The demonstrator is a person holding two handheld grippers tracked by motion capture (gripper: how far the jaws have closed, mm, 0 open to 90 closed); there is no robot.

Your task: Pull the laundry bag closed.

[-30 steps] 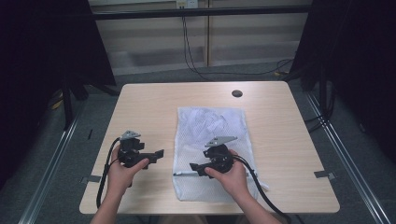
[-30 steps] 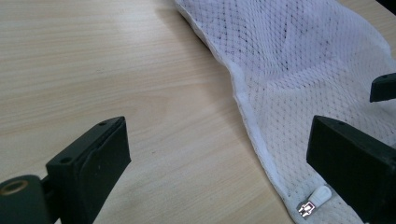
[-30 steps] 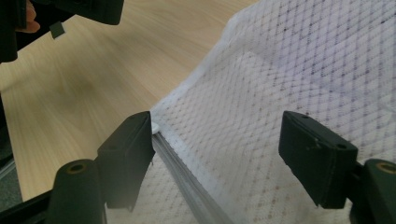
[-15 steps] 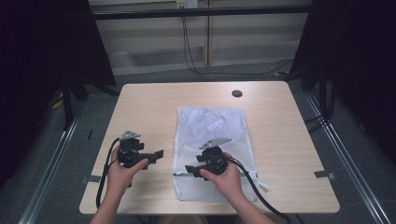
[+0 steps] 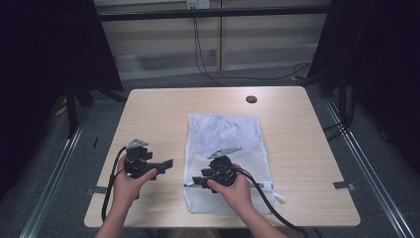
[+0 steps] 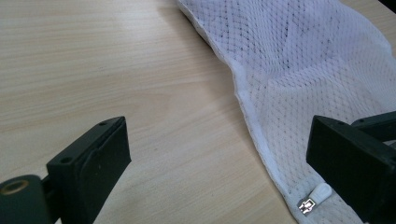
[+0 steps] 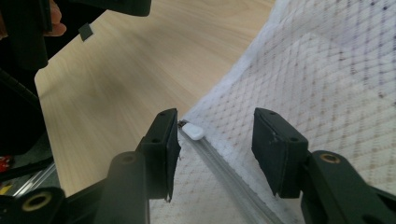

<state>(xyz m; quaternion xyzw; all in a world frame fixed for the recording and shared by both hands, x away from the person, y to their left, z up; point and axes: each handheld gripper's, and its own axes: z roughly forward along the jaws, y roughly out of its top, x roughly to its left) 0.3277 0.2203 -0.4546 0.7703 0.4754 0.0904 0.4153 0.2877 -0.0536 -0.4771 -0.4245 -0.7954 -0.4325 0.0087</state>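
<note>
Zipper pull (image 7: 193, 131) lies at mesh bag's (image 5: 223, 144) near-left corner; right gripper (image 7: 212, 140) half-wide, just been closing, not gripping; left gripper (image 6: 219, 154) wide, idle.

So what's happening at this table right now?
A person works a white mesh laundry bag lying flat on a wooden table, with a gripper in each hand. The right gripper sits low over the bag's zipper end; its jaws have just been closing around the white zipper pull and the fabric beside it, not yet pinching. The left gripper waits open beside the bag's edge.
</note>
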